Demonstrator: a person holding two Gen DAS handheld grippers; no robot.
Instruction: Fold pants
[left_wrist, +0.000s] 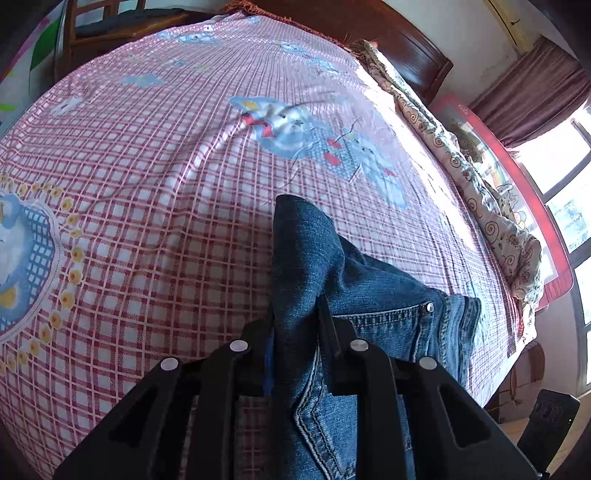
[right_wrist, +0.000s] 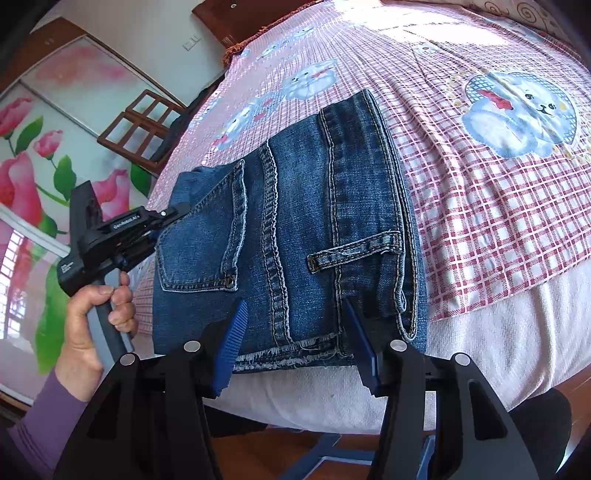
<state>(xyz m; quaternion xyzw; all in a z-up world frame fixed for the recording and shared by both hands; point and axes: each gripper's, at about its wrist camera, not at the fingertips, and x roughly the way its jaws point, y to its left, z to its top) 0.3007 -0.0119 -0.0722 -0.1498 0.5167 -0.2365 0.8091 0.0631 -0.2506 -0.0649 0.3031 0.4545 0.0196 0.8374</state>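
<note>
The jeans (right_wrist: 291, 229) lie folded into a compact block at the near edge of the bed (right_wrist: 480, 229), on the pink checked sheet (left_wrist: 147, 192), with the waistband, a belt loop (right_wrist: 354, 254) and a back pocket (right_wrist: 207, 229) facing up. The left gripper (left_wrist: 295, 325) is clamped on a raised fold of denim that stands up between its fingers; in the right wrist view it reaches in from the left and bites the pocket-side corner of the block, held by the person's left hand (right_wrist: 92, 325) in a purple sleeve. The right gripper (right_wrist: 291, 332) sits at the frayed near edge with its blue pads (right_wrist: 231, 354) spread wide, one on each side of the central seam; whether they touch the cloth is hard to tell. A patterned quilt (left_wrist: 480, 177) lies bunched along the bed's far side near the window.
</note>
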